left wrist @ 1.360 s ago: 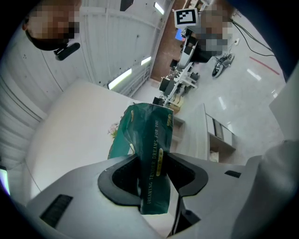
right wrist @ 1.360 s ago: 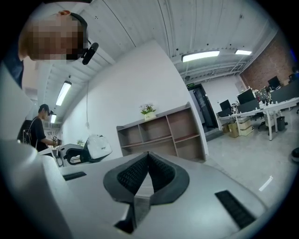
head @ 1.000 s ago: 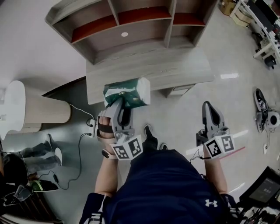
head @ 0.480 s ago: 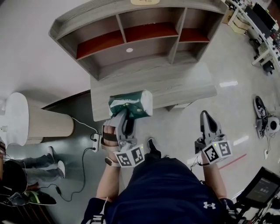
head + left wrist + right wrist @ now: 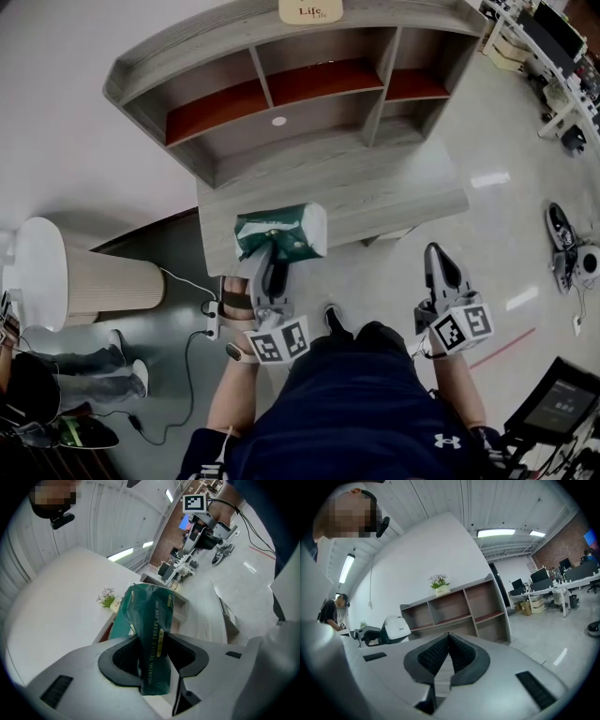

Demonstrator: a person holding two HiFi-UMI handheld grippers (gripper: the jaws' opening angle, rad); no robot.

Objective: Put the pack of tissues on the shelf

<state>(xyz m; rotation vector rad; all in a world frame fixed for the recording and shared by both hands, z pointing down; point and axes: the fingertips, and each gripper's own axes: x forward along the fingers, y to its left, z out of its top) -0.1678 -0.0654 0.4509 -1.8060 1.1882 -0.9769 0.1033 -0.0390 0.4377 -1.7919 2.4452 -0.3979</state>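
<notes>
My left gripper (image 5: 273, 255) is shut on a green and white pack of tissues (image 5: 279, 232), held in the air over the near edge of the grey wooden desk (image 5: 375, 183). In the left gripper view the green pack (image 5: 149, 634) stands pinched between the two pads. The shelf unit (image 5: 300, 89) with red-lined compartments rises at the back of the desk, beyond the pack. My right gripper (image 5: 438, 265) hangs over the floor to the right of the desk, its jaws shut with nothing between them (image 5: 448, 637).
A small white pot labelled "Life" (image 5: 310, 10) stands on top of the shelf. A round beige and white bin (image 5: 70, 272) is left of the desk, with a power strip and cable (image 5: 210, 319) on the floor. Shoes (image 5: 563, 234) and office desks (image 5: 548, 47) lie to the right.
The view has drawn nearer to the shelf, which now shows more of its top. My left gripper still carries the pack, now a little lower in the picture. My right gripper has barely shifted.
</notes>
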